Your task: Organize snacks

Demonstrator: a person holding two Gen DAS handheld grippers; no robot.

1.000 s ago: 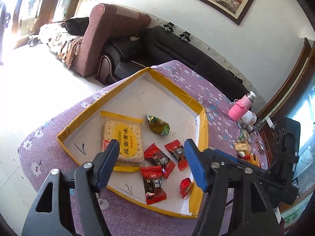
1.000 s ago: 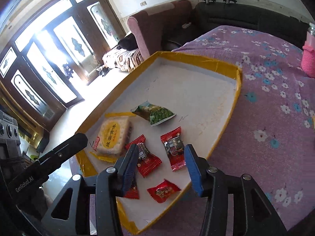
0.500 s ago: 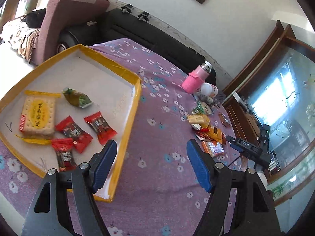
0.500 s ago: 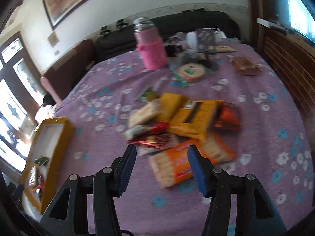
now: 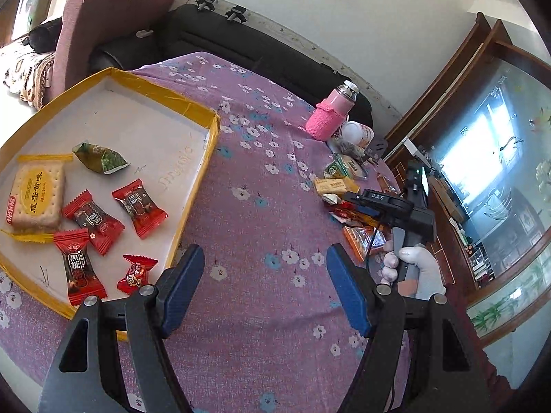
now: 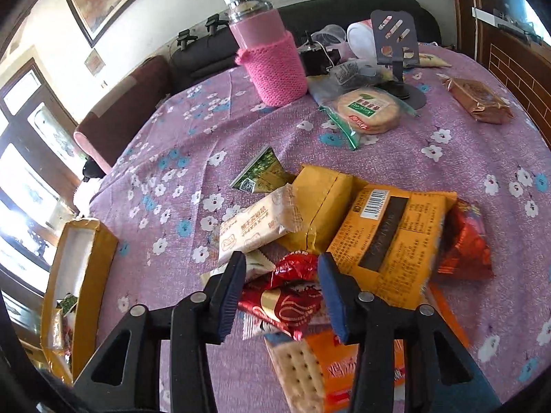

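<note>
My yellow-rimmed tray [image 5: 203, 158] holds a biscuit pack [image 5: 36, 194] and red candies [image 5: 139, 206]. My spread-open right gripper [image 6: 280, 284] straddles a shiny red foil candy [image 6: 286, 296] in the snack pile [image 6: 385, 237]; my left gripper [image 5: 265, 284] hangs open, holding nothing.

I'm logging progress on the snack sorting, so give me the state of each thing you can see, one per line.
Left gripper: jaws open, empty, above the tablecloth.
Right gripper: jaws open, straddling a red candy, not closed on it.
Tray: holds six snacks.
Cracker pack: sealed, flat in tray.
Snack pile: unsorted, on tablecloth.
Pink bottle: upright, capped.
</note>
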